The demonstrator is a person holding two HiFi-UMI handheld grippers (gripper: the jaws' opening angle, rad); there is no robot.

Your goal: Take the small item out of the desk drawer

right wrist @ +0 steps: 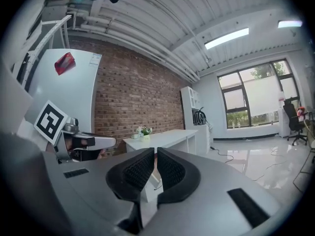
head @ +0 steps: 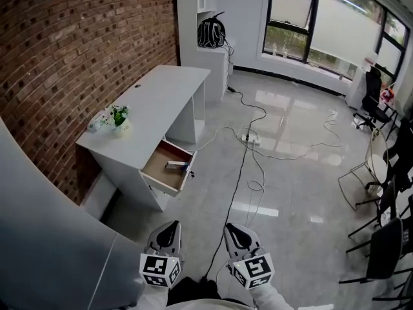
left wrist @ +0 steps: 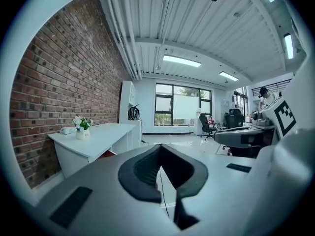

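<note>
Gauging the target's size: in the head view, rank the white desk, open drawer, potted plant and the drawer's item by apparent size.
1. White rectangular desk
2. Open wood-lined drawer
3. Green potted plant in a white pot
4. Small grey item in the drawer, close to the plant

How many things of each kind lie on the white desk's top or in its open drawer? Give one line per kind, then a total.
Potted plant: 1
White object beside the plant, too small to identify: 1
Small item in the drawer: 1
Total: 3
</note>
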